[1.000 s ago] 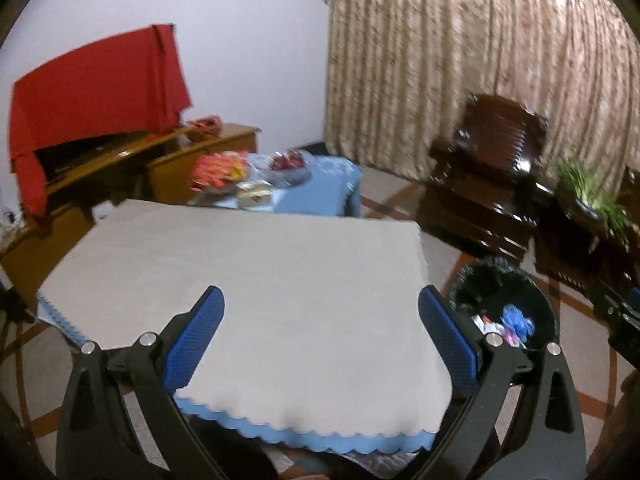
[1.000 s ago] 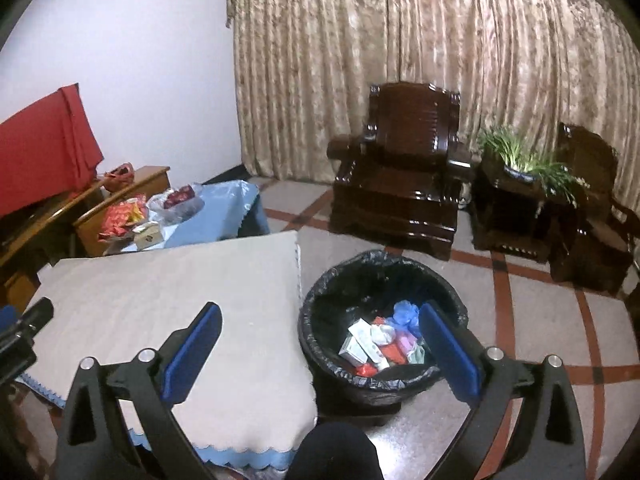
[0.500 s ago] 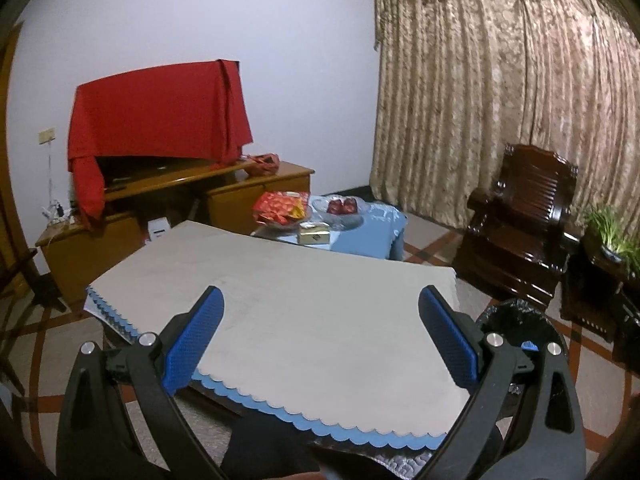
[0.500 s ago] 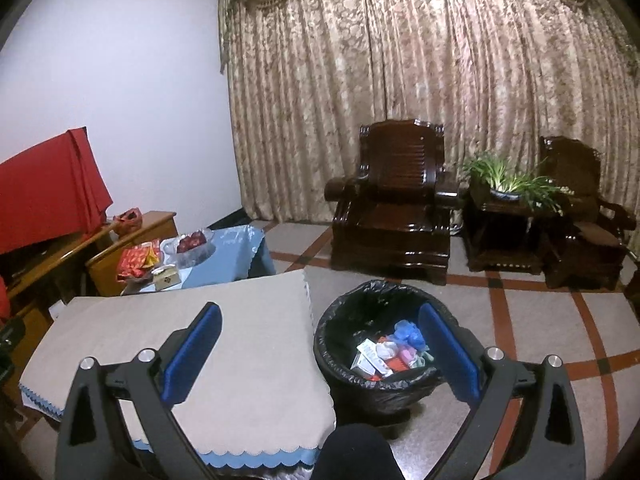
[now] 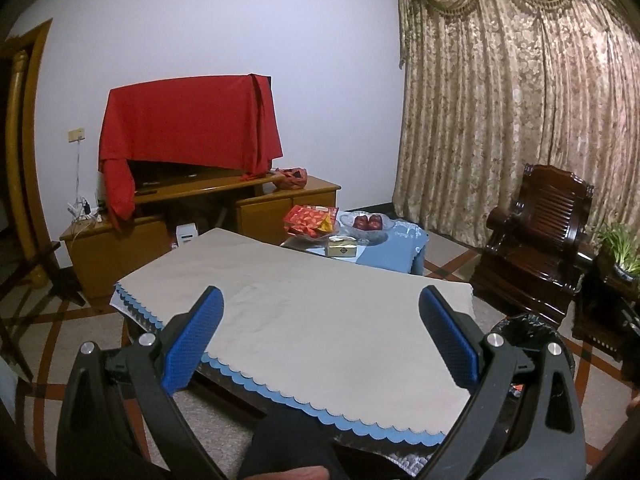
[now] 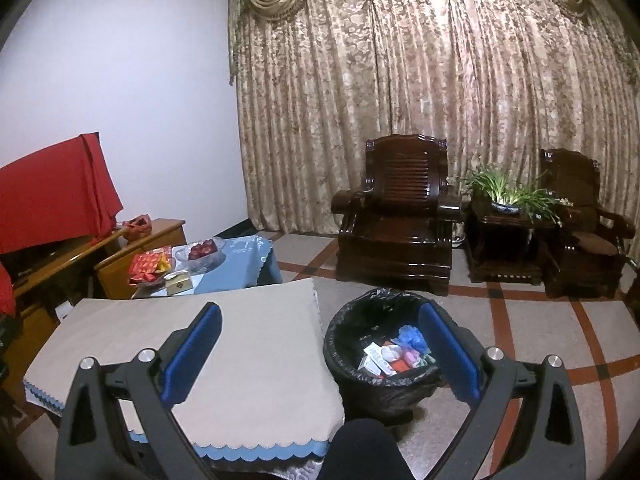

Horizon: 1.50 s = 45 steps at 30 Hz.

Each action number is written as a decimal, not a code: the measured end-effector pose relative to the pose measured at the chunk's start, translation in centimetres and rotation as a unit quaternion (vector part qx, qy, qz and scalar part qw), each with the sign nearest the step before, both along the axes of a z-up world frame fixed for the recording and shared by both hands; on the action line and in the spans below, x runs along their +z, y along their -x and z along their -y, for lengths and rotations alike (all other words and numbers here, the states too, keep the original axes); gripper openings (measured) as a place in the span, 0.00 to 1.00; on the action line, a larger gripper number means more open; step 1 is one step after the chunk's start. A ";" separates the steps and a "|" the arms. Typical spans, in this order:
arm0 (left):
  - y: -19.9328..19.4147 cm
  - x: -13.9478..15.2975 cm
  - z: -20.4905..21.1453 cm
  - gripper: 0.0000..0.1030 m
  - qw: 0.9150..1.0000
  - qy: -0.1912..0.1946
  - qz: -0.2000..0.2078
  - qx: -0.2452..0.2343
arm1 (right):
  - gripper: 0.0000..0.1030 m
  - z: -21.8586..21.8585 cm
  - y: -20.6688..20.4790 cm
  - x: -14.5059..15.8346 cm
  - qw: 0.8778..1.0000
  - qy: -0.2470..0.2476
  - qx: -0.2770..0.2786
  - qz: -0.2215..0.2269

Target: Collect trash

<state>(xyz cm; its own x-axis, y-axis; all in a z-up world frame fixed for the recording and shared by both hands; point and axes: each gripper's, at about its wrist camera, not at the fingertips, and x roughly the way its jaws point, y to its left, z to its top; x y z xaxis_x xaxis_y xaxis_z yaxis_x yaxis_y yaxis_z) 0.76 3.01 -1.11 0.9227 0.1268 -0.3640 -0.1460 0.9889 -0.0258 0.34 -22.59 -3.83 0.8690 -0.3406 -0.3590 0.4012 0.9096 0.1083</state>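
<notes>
A black-lined trash bin [image 6: 384, 356] stands on the floor right of the table, with several wrappers and a blue scrap [image 6: 400, 350] inside. Its rim shows at the right of the left wrist view [image 5: 528, 330]. The table wears a beige cloth with a blue scalloped edge [image 5: 320, 320], also in the right wrist view [image 6: 240, 344]; I see nothing lying on the cloth. My left gripper [image 5: 320, 334] is open and empty, held above the table's near edge. My right gripper [image 6: 320, 350] is open and empty, above the gap between table and bin.
A low table with a blue cloth [image 5: 396, 246] holds red snack packets [image 5: 312, 220], a bowl of red fruit [image 5: 368, 224] and a small box. A wooden cabinet with a red drape [image 5: 188, 132] stands at the back left. Dark wooden armchairs [image 6: 396, 216] and a potted plant [image 6: 506, 192] stand by the curtain.
Both grippers have risen and tilted upward, so the table and bin sit lower and farther in view and more of the wall and curtain shows. Both stayed open and empty.
</notes>
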 end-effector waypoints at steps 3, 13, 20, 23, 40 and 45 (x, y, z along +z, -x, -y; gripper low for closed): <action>0.3 -0.1 -0.2 0.93 1.000 0.000 0.004 0.000 | 0.94 -0.2 0.2 0.2 1.000 0.004 0.002 0.003; 0.6 0.0 -0.4 0.93 1.000 0.004 0.010 0.007 | 0.94 -0.5 0.4 -0.1 1.000 0.006 0.006 0.001; 0.7 -0.1 -0.5 0.93 1.000 0.004 0.009 0.010 | 0.94 0.1 0.4 -0.5 1.000 0.001 -0.001 0.000; 0.6 -0.2 -0.4 0.93 1.000 0.003 0.007 0.012 | 0.94 0.4 0.4 -0.6 1.000 0.001 -0.006 0.002; 0.7 -0.3 -0.4 0.93 1.000 0.003 0.008 0.012 | 0.94 0.5 0.5 -0.6 1.000 -0.002 -0.009 0.002; 0.6 -0.3 -0.5 0.93 1.000 0.003 0.009 0.012 | 0.94 0.5 0.5 -0.6 1.000 -0.003 -0.009 0.002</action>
<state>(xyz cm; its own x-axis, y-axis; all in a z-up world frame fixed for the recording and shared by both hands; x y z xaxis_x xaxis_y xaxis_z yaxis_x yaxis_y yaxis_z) 0.11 3.47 -1.39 0.9259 0.1464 -0.3484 -0.1686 0.9851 -0.0341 -0.12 -23.13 -4.43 0.8639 -0.3551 -0.3571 0.4179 0.9012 0.1149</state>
